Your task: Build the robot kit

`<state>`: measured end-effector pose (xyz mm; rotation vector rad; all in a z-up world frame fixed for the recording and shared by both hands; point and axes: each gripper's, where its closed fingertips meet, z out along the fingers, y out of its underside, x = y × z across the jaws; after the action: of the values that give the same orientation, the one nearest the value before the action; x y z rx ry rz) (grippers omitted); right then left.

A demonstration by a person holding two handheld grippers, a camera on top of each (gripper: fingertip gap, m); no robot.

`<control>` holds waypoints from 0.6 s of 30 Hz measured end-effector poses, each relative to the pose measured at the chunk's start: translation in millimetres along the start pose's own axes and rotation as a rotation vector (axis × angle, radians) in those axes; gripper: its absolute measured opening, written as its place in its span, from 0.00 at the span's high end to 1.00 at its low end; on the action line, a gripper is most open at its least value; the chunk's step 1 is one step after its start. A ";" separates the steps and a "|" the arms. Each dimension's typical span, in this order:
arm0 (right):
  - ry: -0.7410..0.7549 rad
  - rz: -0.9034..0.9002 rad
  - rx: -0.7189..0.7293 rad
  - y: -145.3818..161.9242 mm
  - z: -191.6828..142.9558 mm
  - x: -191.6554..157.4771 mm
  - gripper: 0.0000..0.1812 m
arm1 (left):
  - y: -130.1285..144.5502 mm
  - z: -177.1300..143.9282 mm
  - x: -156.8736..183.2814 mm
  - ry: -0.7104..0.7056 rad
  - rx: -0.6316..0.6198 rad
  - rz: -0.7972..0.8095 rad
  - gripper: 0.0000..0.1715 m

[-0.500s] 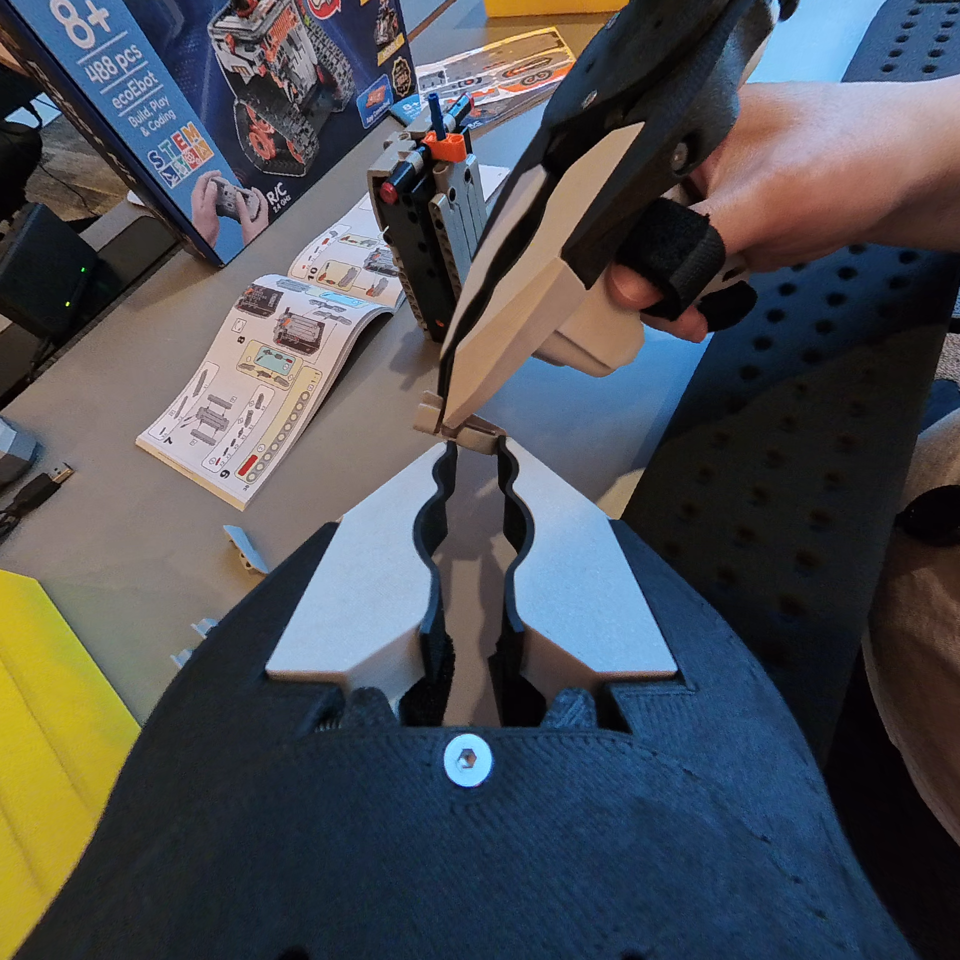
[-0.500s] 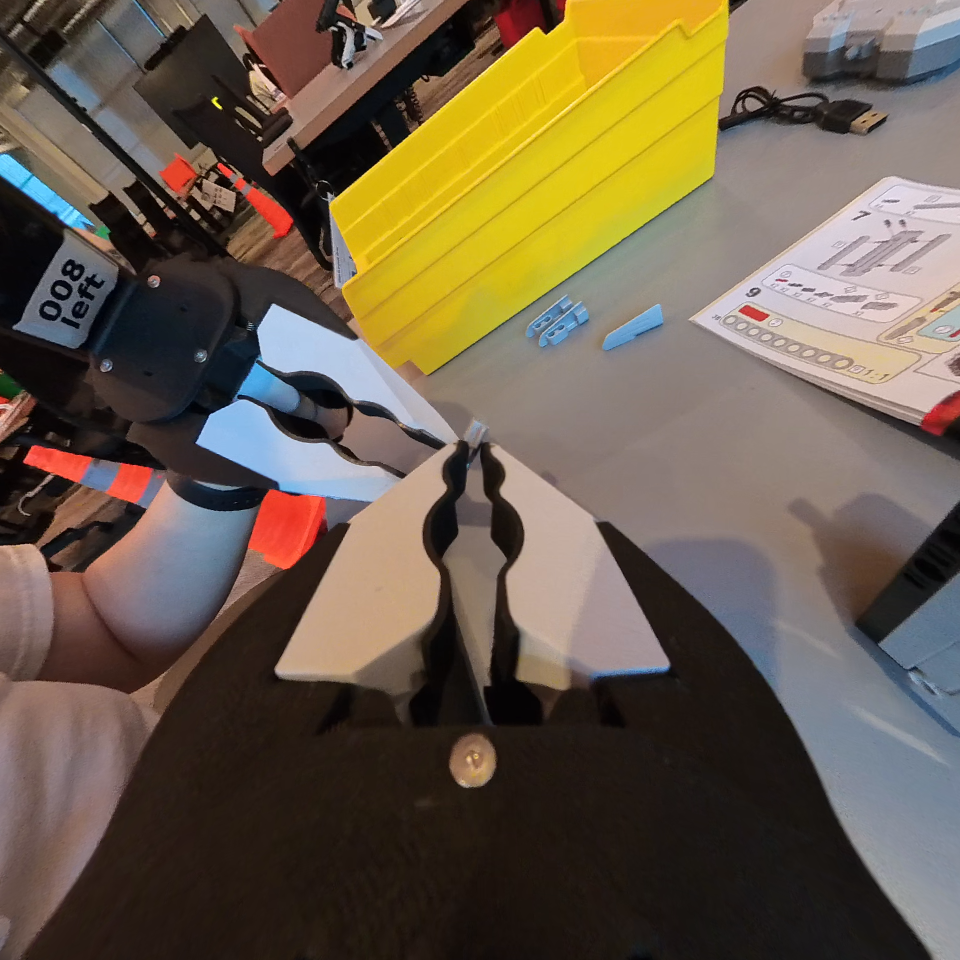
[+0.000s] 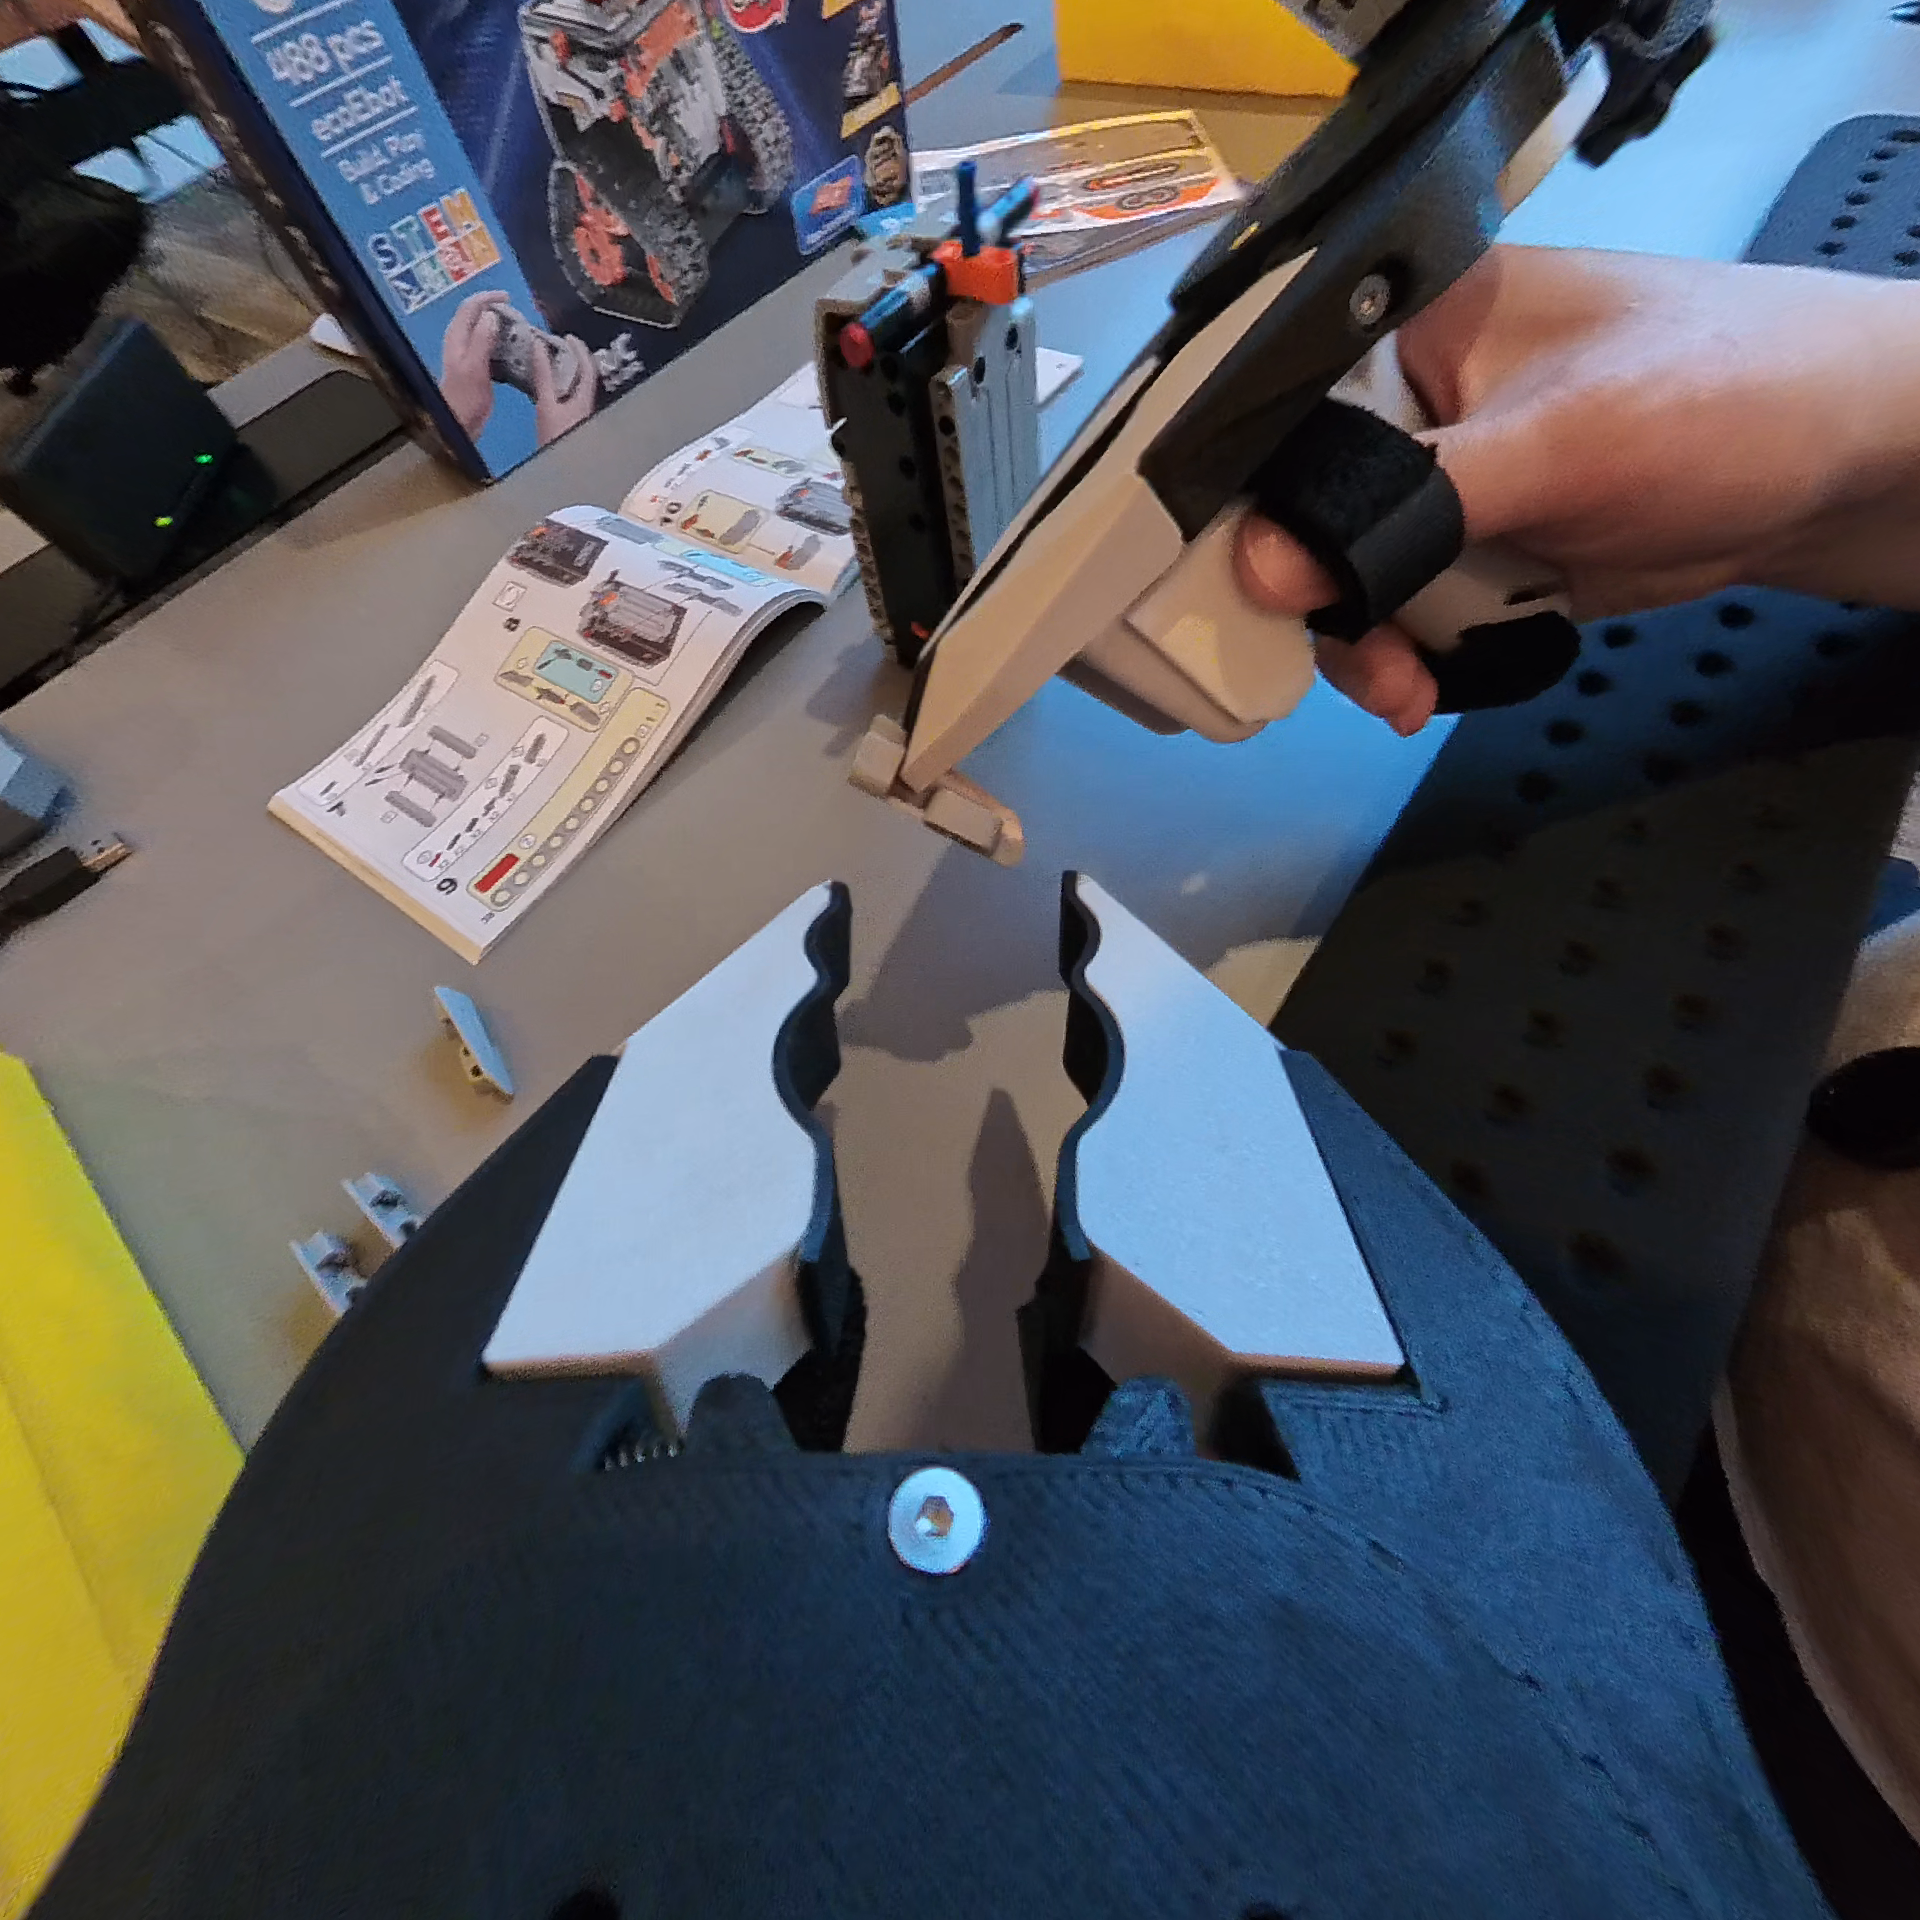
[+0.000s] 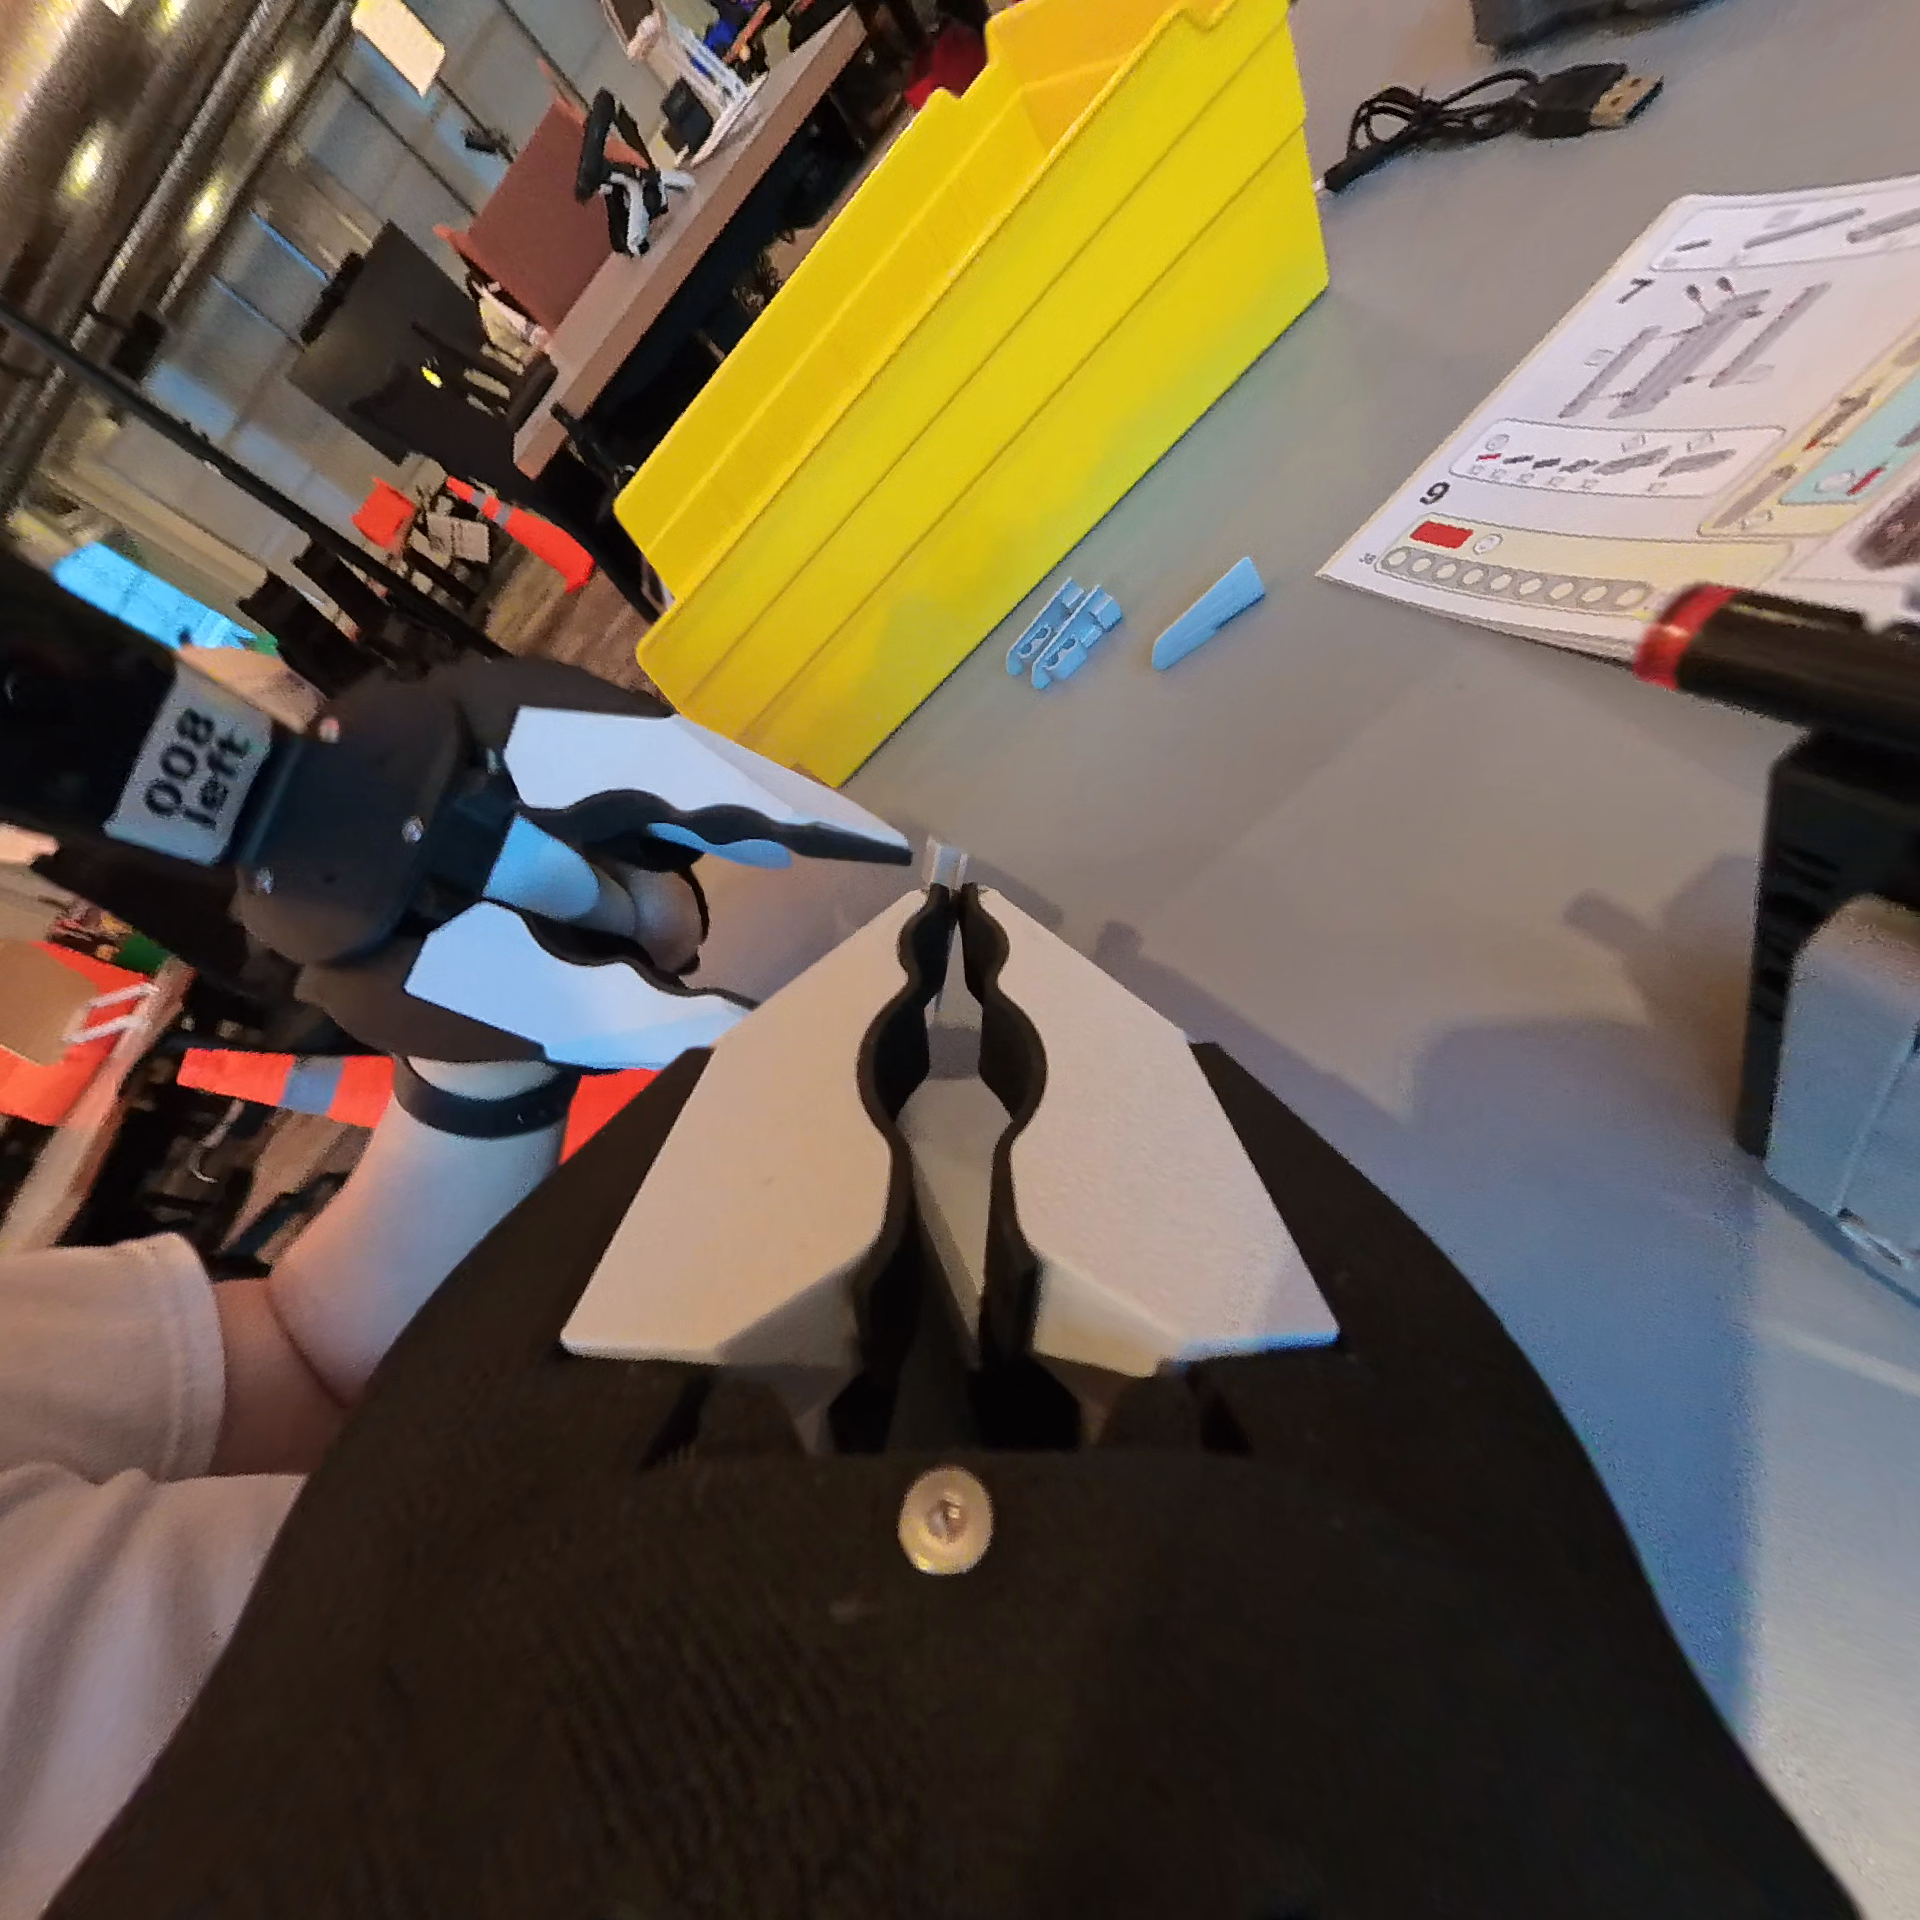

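Note:
My right gripper (image 4: pixel 945 906) is shut on a small grey building piece (image 4: pixel 945 864) and holds it just above the grey table. In the left wrist view the right gripper (image 3: pixel 920 774) comes down from the upper right with the grey piece (image 3: pixel 971 816) at its tip. My left gripper (image 3: pixel 951 891) is open and empty, its tips just short of that piece. In the right wrist view the left gripper (image 4: pixel 826 928) shows at the left, jaws apart. A partly built black and grey model (image 3: pixel 935 447) stands upright behind the piece; it also shows in the right wrist view (image 4: pixel 1829 997).
An open instruction booklet (image 3: pixel 582 686) lies left of the model, with a blue toy box (image 3: pixel 540 187) behind it. A yellow bin (image 4: pixel 987 416) stands near several small blue-grey pieces (image 4: pixel 1210 629). A USB cable (image 4: pixel 1507 104) lies farther back. A black perforated chair (image 3: pixel 1610 987) is at the table's right edge.
My left gripper has opened, let go of the grey piece and drawn back a little. The right gripper still holds the piece.

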<state>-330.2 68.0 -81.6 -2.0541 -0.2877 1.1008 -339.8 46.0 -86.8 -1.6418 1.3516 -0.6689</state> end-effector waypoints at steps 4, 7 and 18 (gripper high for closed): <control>-0.024 0.116 0.039 -4.3 -1.5 4.5 1.00 | 6.0 6.3 -2.8 -0.103 -0.005 0.018 0.76; -0.034 0.175 0.053 -5.9 -2.4 6.5 1.00 | 11.0 11.8 -5.8 -0.195 -0.042 0.079 0.77; -0.020 0.285 0.065 -4.0 3.4 7.2 1.00 | -7.9 20.2 -9.8 -0.507 -0.076 0.335 0.84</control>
<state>-327.9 76.2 -84.3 -2.0699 0.0334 1.2833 -321.7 61.4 -88.2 -1.4622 1.2372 0.0025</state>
